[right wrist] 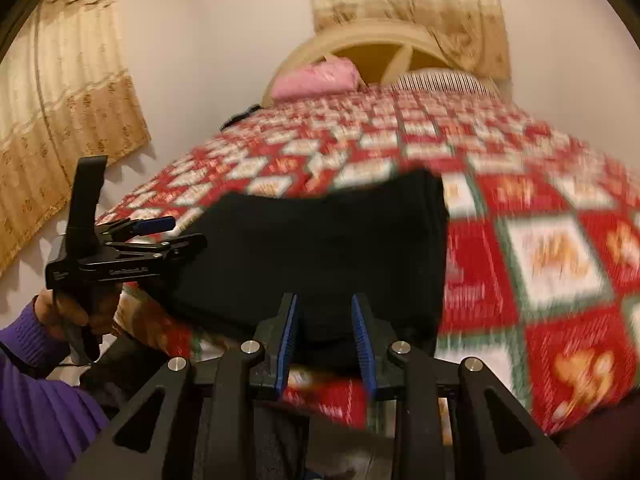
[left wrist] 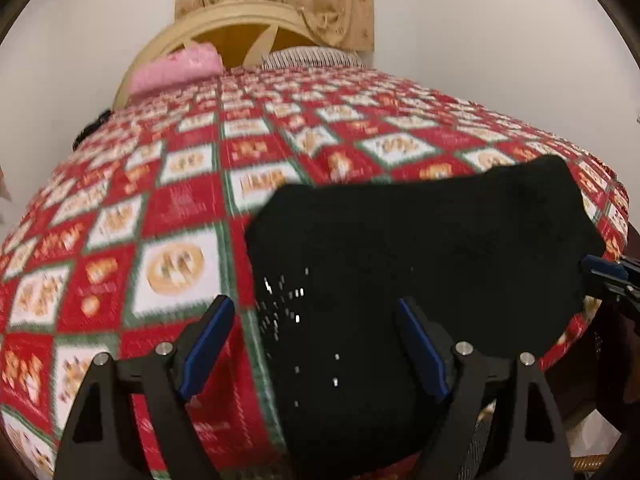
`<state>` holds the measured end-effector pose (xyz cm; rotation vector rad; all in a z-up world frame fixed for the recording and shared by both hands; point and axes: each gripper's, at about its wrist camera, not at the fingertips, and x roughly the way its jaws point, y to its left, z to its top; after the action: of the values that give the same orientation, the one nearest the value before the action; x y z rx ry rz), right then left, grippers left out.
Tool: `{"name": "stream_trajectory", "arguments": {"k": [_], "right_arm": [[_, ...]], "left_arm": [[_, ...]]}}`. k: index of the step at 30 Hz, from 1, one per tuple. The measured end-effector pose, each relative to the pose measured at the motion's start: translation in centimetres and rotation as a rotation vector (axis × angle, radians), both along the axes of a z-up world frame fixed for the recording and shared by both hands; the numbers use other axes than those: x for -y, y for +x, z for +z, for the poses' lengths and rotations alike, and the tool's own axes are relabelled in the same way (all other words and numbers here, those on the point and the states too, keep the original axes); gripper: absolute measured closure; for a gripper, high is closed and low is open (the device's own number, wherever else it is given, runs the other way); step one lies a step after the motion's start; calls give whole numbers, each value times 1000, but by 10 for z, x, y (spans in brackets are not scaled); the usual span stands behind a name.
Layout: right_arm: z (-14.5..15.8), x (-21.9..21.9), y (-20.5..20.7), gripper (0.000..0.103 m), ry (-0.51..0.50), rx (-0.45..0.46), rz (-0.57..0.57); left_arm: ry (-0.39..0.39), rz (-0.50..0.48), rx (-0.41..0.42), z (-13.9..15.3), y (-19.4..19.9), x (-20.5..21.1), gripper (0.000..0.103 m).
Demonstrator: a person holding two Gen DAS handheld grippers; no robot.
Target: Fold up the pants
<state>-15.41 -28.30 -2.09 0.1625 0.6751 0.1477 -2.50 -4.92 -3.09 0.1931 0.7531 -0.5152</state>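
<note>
Black pants [left wrist: 420, 264] lie folded in a thick block near the foot edge of the bed, also in the right wrist view [right wrist: 320, 248]. My left gripper [left wrist: 316, 312] is open, its jaws wide apart just before the pants' left near edge, holding nothing. It also shows from the side in the right wrist view [right wrist: 180, 232], at the pants' left end. My right gripper [right wrist: 326, 312] is open with a narrower gap, close to the pants' near edge, empty. Its blue-tipped fingers [left wrist: 604, 272] show at the pants' right edge in the left wrist view.
The bed carries a red, white and green checked quilt [left wrist: 180, 208]. A pink pillow [left wrist: 176, 68] and a striped pillow [left wrist: 312, 58] lie at the cream headboard [left wrist: 224, 28]. Beige curtains [right wrist: 60, 120] hang on the walls. My purple sleeve [right wrist: 36, 392] is at lower left.
</note>
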Motion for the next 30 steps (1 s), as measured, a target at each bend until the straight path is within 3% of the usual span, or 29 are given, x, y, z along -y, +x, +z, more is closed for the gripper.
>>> {"name": "stream_trajectory", "arguments": {"k": [4, 11, 14, 18, 23, 30], "right_arm": [[-3, 12, 2, 75, 97, -35, -3], [11, -9, -1, 75, -39, -94, 2], [37, -10, -2, 74, -14, 4, -1], [55, -13, 28, 73, -81, 96, -74], [28, 5, 84, 73, -83, 43, -206], [15, 14, 96, 73, -70, 18, -250]], "left_arm": [[-39, 29, -46, -5, -6, -6, 17], [-6, 44, -22, -6, -15, -2, 17], [4, 59, -20, -6, -15, -2, 14], [2, 73, -35, -6, -13, -2, 14], [18, 75, -22, -6, -14, 0, 14], [8, 87, -23, -9, -10, -1, 8]]}}
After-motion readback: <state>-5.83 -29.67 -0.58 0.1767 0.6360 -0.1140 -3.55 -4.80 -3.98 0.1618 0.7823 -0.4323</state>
